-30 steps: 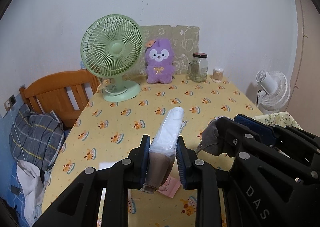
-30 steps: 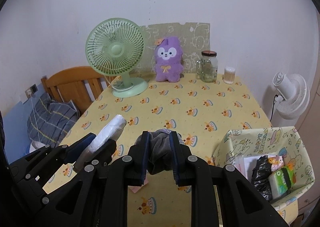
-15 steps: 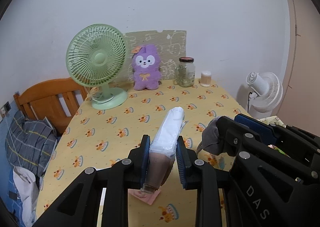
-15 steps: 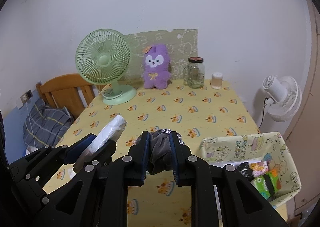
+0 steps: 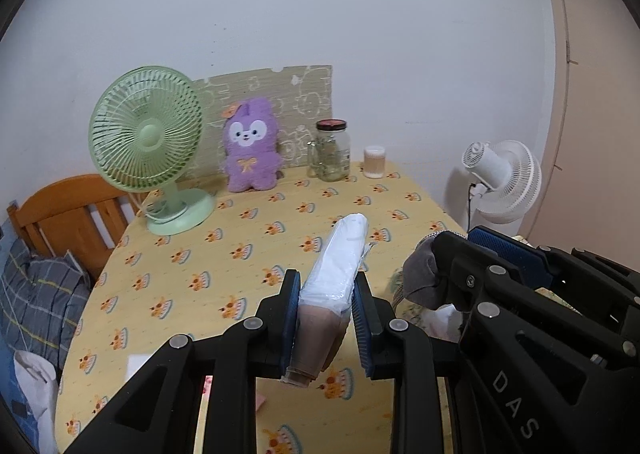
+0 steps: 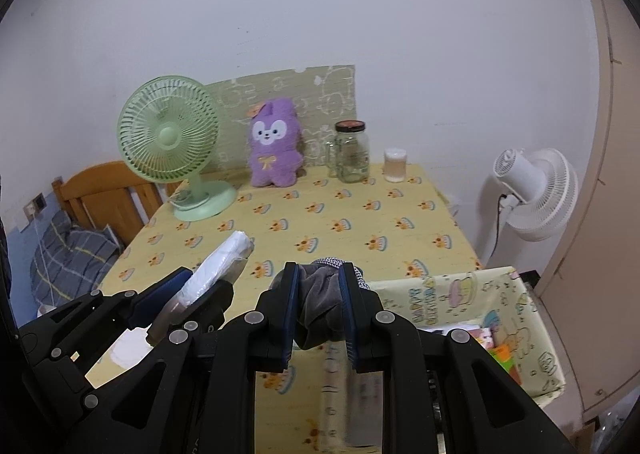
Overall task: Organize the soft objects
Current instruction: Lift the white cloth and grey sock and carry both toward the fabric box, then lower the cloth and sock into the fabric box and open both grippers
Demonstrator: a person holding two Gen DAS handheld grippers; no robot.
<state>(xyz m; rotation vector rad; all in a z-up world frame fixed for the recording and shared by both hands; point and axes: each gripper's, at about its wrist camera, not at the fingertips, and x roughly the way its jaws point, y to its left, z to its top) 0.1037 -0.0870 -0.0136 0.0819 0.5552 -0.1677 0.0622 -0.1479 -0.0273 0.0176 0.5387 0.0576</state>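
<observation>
The left claw is pinching a light, squashy plastic-wrapped pack at its 6 o'clock end; the right claw is squeezing a limp grey cloth mid-bundle.

Left wrist cam sits just behind the left gripper, looks fwd along its fingers and slightly down over the table toward the back wall. Right gripper cuts into its right edge, close up.

Right wrist cam: same setup behind the right gripper, same heading, also tilted down. Left gripper enters its lower left.

Both views sit close to the near table edge, side by side. Shared: green fan, purple plush, jar, white fan. Bin is clear only in the right view.
</observation>
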